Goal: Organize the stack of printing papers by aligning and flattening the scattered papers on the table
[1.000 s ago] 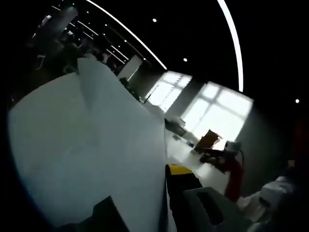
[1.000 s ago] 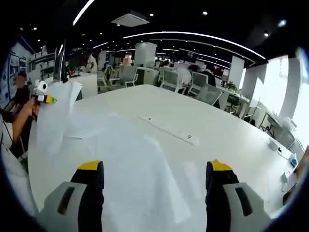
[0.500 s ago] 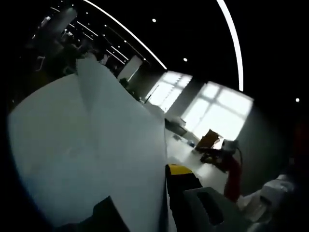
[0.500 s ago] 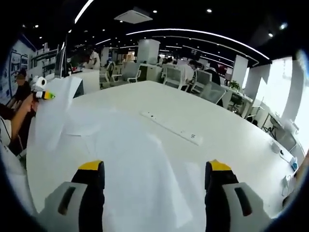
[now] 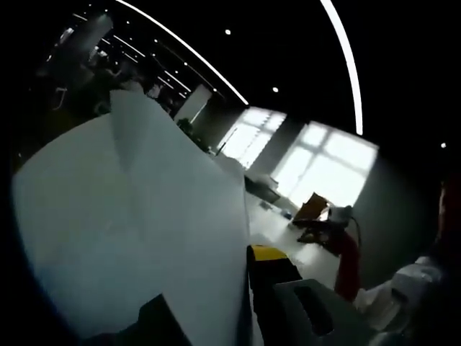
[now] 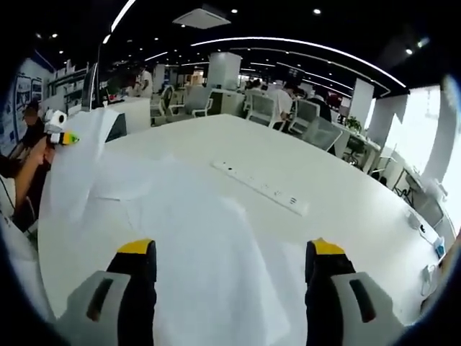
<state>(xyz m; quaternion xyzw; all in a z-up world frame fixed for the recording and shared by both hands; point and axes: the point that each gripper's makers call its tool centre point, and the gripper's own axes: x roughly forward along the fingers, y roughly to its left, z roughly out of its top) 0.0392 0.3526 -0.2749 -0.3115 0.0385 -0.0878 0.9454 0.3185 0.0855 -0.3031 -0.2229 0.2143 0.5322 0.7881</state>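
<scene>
Spreading across most of the right gripper view, the white bench [image 6: 346, 194] carries the scattered papers [image 6: 194, 252] on its near part, overlapping loosely with corners out of line. A power strip [image 6: 263, 191] lies further toward the middle of the bench, apart from the sheets.

One sheet [image 5: 137, 216] is lifted off the pile at the bench's left edge; in the left gripper view it stands up between the jaws, bowed and creased, so the left claw [image 5: 209, 310] appears to be pinching it near its lower edge. In the right gripper view the same claw shows at the far left with the sheet hanging from it.

The right claw [image 6: 225, 256] is spread wide, jaws hovering over the loose papers and gripping nothing.

To do this step well, I would lower the lifted sheet squarely over the pile, match its edges to those beneath, then use the spread claw to press and smooth outward, avoiding a fresh crease.
</scene>
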